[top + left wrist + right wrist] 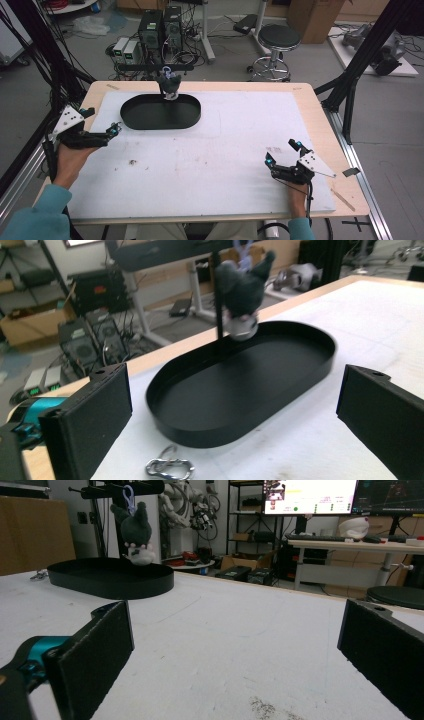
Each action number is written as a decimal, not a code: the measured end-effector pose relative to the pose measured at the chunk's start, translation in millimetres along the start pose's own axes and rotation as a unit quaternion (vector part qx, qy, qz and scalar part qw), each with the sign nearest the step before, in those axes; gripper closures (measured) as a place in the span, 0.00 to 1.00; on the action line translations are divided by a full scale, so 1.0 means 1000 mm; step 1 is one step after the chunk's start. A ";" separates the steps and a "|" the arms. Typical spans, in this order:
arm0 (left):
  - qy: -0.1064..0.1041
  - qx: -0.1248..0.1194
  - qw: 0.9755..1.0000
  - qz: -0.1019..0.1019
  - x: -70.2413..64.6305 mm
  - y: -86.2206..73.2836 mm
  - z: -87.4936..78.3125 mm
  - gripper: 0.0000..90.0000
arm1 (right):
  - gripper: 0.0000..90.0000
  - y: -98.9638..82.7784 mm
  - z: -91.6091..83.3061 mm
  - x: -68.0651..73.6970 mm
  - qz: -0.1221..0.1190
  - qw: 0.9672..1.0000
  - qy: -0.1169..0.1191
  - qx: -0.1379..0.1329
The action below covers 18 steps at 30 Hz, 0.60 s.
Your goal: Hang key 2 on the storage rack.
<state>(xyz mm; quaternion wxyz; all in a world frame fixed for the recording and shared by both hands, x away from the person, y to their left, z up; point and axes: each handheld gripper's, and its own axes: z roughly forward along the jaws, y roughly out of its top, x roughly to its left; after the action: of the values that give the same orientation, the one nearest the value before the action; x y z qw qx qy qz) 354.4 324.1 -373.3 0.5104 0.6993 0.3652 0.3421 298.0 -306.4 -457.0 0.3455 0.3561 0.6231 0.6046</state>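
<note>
— Both claws: how did you hold them in the high view?
— Your left gripper (116,129) stood spread, just short of the black tray (160,112); your right gripper (282,153) gaped too, well apart from it.
— And the left gripper view?
— Jaws wide, tray ahead between them, plush toy (243,292) hanging over its far rim, carabiner (169,468) lying close in front.
— Right gripper view?
— Jaws parted, nothing held; tray and toy far ahead.

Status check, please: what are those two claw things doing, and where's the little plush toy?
Left gripper, right gripper: jaws open, empty. Plush toy hangs over black tray. Carabiner near left.
</note>
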 end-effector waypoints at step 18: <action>0.007 0.095 0.995 -0.024 0.038 -0.003 0.035 0.02 | 0.01 0.000 0.000 0.000 -0.001 1.000 0.000 0.000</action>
<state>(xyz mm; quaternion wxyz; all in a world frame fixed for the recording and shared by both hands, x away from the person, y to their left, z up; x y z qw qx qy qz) 402.9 341.5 -381.0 0.4474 0.7332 0.4158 0.2988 298.1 -306.4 -457.0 0.3461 0.3553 0.6236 0.6042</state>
